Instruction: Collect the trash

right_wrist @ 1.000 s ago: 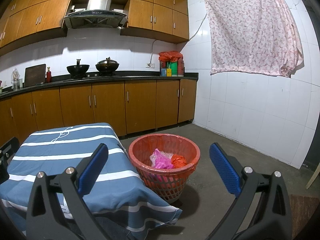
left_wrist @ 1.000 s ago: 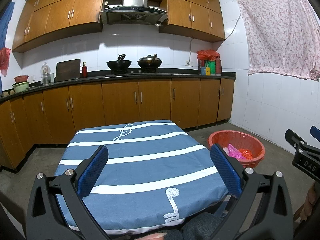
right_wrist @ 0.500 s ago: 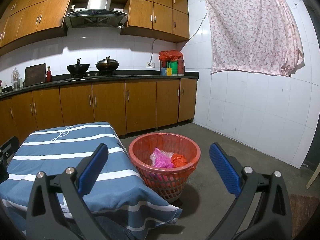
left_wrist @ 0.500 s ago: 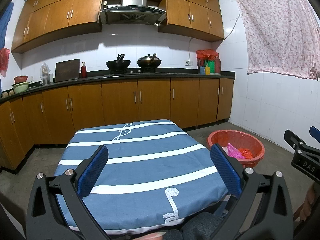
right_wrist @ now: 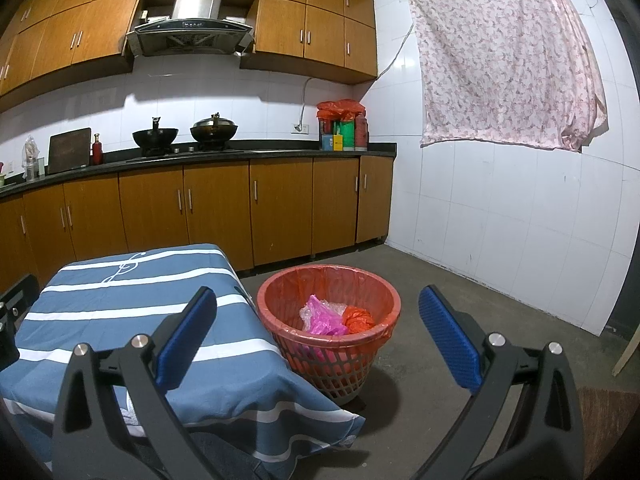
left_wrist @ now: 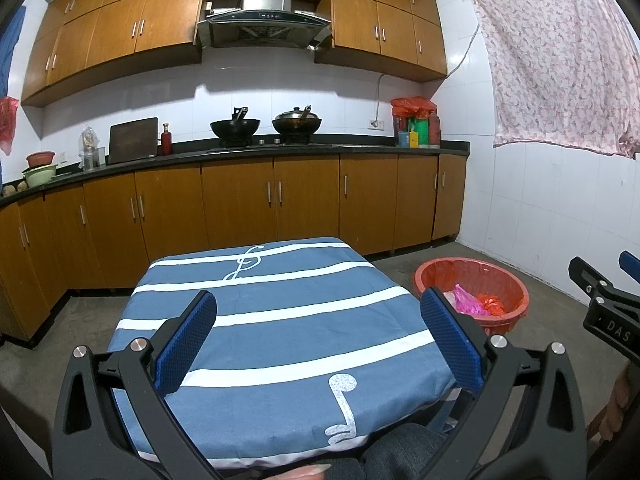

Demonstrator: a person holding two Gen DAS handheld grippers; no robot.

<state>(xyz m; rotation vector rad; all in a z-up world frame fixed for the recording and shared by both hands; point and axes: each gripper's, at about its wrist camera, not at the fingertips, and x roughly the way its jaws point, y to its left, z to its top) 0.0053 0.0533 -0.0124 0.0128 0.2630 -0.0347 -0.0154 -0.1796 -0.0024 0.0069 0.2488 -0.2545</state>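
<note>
Here, both claws apart, empty; red basket (right_wrist: 328, 344) holds pink and orange bags.

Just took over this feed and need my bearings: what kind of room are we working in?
A home kitchen, by the look of it: wooden cabinets, two woks under a range hood, plus a cloth-covered table.

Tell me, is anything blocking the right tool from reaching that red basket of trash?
Nothing visible does. The right tool hangs open in the air with the red basket on bare floor straight ahead; the table's striped cloth lies off to its left.
</note>
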